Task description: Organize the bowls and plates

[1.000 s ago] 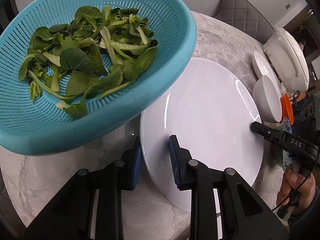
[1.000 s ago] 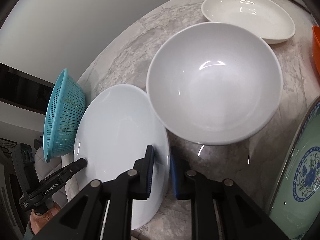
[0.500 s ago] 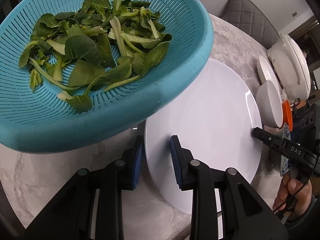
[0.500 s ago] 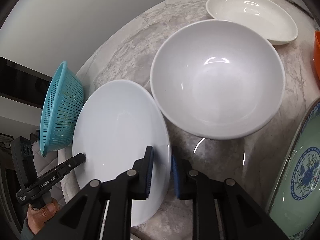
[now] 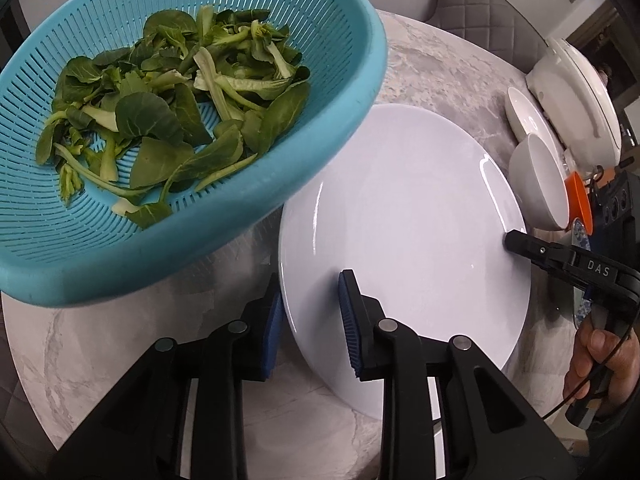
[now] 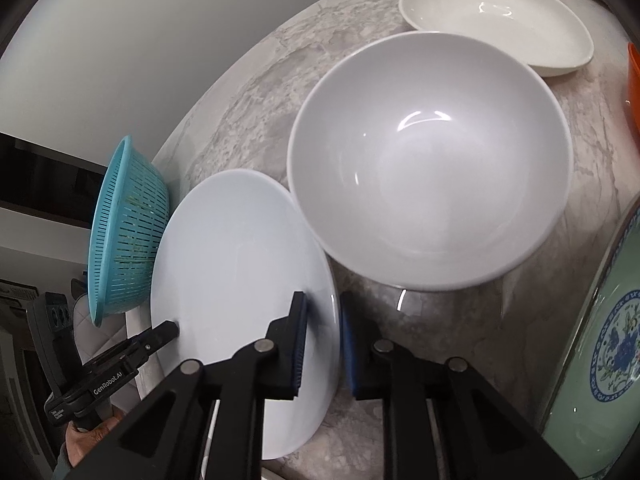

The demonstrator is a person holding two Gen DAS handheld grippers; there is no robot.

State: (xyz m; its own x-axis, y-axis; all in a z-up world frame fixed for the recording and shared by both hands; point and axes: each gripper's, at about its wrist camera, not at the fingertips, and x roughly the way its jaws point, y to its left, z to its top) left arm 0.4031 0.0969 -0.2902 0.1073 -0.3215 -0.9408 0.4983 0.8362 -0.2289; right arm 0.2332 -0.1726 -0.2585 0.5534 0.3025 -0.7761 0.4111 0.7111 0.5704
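Left wrist view: left claw (image 5: 310, 320) straddles the near rim of the white plate (image 5: 404, 248), one pad under the rim, one on top; narrow gap, looks clenched on the plate, though pad contact is hard to confirm. Right wrist view: right claw (image 6: 322, 344) is clamped on the opposite rim of the same plate (image 6: 240, 264). Plate sits tilted above the marble table (image 5: 120, 352). Just beyond the plate in the left view is the teal colander (image 5: 192, 148) of greens (image 5: 172, 120); past the plate in the right view are the grey bowl (image 6: 428, 160) touching its edge, then the shallow white dish (image 6: 496, 12); a blue-patterned plate (image 6: 600, 360) is off to the side.

To do the step well: keep both grips even, hold the plate level, clear the bowl rim before moving it.

Versus a second ago: the colander fills more of the left view and overlaps more of the plate; right view is nearly unchanged; both claws hold the same narrow gap.
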